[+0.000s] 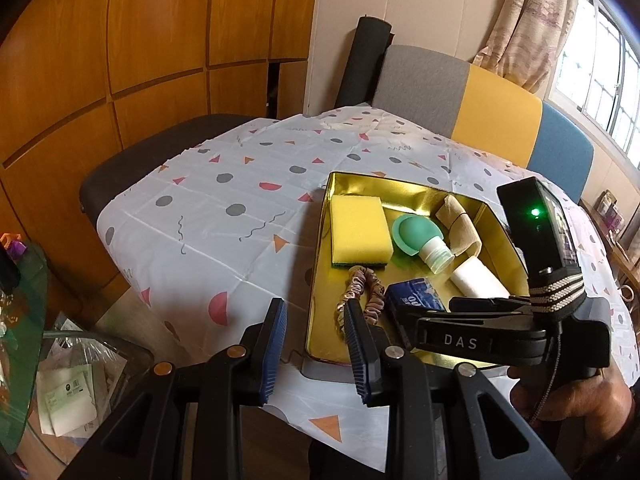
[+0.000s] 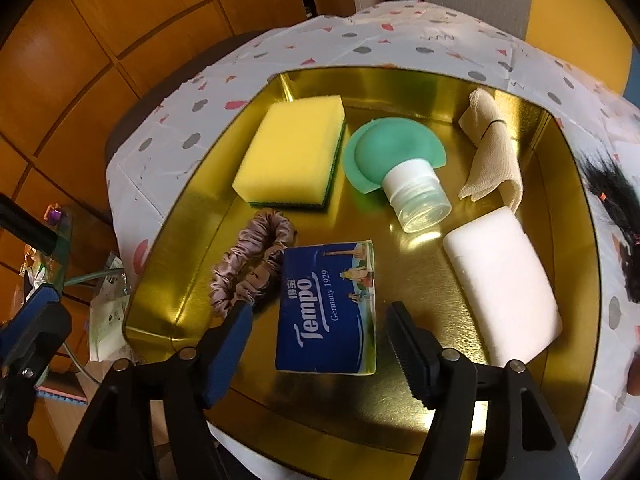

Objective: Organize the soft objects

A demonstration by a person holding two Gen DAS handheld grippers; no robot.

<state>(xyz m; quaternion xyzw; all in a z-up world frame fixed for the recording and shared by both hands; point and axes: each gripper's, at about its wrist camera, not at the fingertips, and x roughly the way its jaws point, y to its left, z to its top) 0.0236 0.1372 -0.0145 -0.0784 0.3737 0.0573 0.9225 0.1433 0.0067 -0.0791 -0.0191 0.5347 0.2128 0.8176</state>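
Note:
A gold tray (image 2: 400,264) on the patterned tablecloth holds a yellow sponge (image 2: 292,152), a green squeeze bottle (image 2: 384,156) lying on its side, a folded beige cloth (image 2: 492,160), a white foam block (image 2: 504,280), a pink scrunchie (image 2: 248,268) and a blue Tempo tissue pack (image 2: 328,308). My right gripper (image 2: 318,312) is open over the tray; the tissue pack lies between its fingers with a gap on both sides. My left gripper (image 1: 315,308) hovers at the tray's near left edge (image 1: 320,280), its pads a little apart and empty.
The tablecloth (image 1: 240,220) covers a small table. Behind it stands a chair (image 1: 480,108) with a grey, yellow and blue back. A glass side table (image 1: 24,320) with bags under it is at the left. Something black and hairy (image 2: 612,216) lies right of the tray.

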